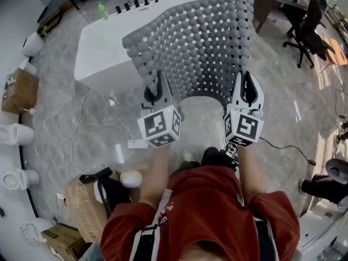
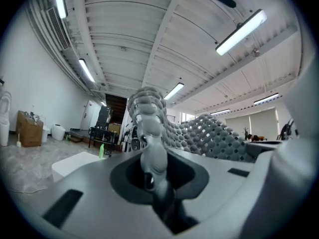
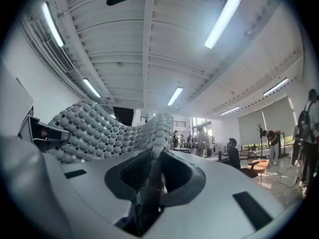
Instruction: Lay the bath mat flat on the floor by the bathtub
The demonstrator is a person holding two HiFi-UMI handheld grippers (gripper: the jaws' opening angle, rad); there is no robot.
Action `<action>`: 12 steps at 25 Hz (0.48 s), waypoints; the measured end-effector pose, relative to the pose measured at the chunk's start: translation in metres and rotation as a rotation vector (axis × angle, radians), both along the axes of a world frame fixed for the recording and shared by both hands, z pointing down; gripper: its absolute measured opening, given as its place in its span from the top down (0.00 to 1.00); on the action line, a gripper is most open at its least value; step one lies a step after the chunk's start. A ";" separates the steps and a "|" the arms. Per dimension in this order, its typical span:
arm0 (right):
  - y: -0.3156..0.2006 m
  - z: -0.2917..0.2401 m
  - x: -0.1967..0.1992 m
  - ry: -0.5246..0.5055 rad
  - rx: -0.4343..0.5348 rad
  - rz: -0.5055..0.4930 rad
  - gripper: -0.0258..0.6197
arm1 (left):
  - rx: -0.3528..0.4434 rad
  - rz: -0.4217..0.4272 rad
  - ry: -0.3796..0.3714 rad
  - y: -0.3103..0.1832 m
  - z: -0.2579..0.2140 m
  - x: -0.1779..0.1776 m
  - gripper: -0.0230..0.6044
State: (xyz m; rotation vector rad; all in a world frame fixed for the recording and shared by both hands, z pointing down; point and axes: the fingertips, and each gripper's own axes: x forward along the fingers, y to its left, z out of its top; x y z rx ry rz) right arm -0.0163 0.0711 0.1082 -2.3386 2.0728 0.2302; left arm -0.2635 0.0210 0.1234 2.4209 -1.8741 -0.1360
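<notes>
A grey bath mat (image 1: 198, 45) with a bubbled, perforated surface hangs stretched in the air in front of me, above the marble floor. My left gripper (image 1: 158, 94) is shut on its near left corner, and my right gripper (image 1: 247, 90) is shut on its near right corner. In the left gripper view the mat's edge (image 2: 149, 128) rises out of the closed jaws and runs off to the right. The right gripper view shows the mat (image 3: 99, 128) pinched between the jaws and spreading to the left. The white bathtub (image 1: 106, 45) stands beyond the mat, partly hidden by it.
A white cable and power strip (image 1: 136, 143) lie on the floor left of my feet. A wicker basket (image 1: 84, 205) and a black bag sit at lower left. Toilets (image 1: 16, 135) line the left edge. An office chair (image 1: 307, 29) stands far right.
</notes>
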 end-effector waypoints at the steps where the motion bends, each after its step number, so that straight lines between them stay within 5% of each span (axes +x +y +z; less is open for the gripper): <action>1: -0.001 0.001 0.003 0.002 -0.002 0.009 0.84 | 0.000 0.010 0.001 -0.003 0.001 0.004 0.86; 12: -0.014 0.001 0.070 -0.019 0.001 0.058 0.84 | 0.008 0.058 -0.015 -0.024 -0.004 0.072 0.86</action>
